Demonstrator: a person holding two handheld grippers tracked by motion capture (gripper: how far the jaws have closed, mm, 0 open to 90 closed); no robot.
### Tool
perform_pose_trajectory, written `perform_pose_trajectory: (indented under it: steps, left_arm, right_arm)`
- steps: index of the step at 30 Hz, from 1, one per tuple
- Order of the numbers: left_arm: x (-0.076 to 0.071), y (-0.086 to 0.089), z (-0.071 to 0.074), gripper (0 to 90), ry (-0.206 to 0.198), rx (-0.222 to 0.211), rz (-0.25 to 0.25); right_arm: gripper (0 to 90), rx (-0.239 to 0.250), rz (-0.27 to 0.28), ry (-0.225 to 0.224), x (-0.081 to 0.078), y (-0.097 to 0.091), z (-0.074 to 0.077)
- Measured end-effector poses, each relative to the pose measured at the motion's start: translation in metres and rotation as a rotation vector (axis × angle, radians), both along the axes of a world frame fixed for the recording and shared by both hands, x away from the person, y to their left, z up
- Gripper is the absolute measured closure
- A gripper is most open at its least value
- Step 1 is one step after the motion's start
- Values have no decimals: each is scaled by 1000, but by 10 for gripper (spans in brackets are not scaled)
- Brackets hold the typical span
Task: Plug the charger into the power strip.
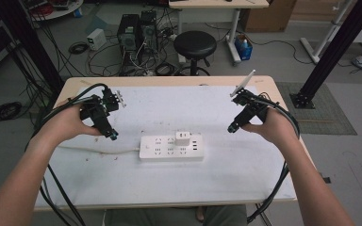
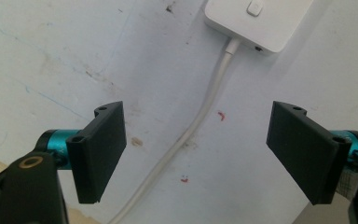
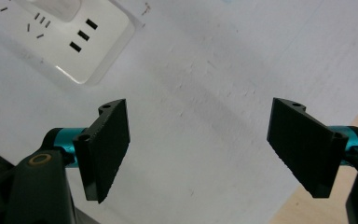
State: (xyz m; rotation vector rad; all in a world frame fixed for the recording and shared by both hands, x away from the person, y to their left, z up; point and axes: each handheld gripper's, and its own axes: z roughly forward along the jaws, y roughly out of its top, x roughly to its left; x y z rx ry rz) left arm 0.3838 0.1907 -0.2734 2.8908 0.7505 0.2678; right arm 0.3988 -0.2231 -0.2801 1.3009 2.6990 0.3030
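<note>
White rectangular plastic power strip [image 1: 171, 147] lies mid-desk [image 1: 245, 181]; left gripper [image 1: 113, 136] and right gripper [image 1: 231, 128] flank it, jaws open, empty.

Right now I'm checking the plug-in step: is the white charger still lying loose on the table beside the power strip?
No, the white charger sits plugged into the top of the power strip, not on the table.

Two grippers, the left gripper [image 1: 114, 136] and the right gripper [image 1: 230, 128], are counted over one table [image 1: 122, 186], on which one white power strip [image 1: 162, 150], one white charger [image 1: 183, 138] plugged into it and one cord [image 1: 94, 150] are seen.
</note>
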Motion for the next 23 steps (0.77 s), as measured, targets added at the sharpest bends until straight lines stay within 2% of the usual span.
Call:
perform_pose_trajectory:
  steps: [4,12,23]
  left_arm:
    - [2,-3,3,198,-7,2,-5]
    - [0,-8,5,198,-32,6,-11]
    - [-2,-9,10,199,-74,-5,-13]
  right_arm:
    - [207,1,-33,7,-1,-7,0]
    - [207,1,-55,10,-1,-16,3]
    - [207,16,-53,3,-4,-22,-1]
